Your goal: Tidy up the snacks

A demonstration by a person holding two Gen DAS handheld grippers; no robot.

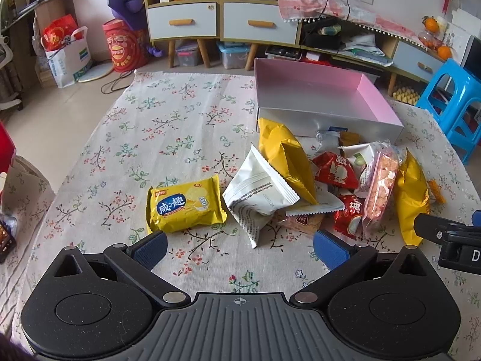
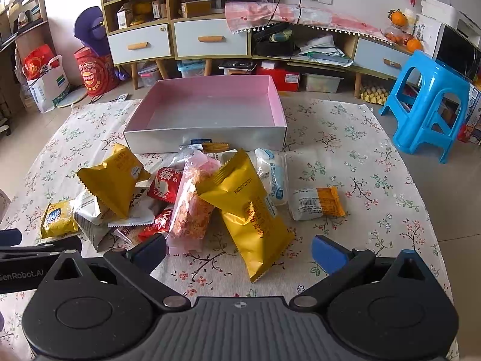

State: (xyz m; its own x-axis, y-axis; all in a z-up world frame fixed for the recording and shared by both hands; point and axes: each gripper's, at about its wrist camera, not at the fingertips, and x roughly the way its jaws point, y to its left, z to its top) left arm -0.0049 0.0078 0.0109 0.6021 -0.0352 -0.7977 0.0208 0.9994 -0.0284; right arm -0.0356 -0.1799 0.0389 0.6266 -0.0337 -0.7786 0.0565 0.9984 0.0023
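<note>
Left claw spread, yellow biscuit pack just ahead; right claw spread over yellow bag

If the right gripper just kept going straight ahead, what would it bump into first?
Most likely the big yellow snack bag, lying tilted between the open fingers of the right gripper. The pink packet beside it is nearly as close, so depth makes this a near call. The box lies farther on.
</note>
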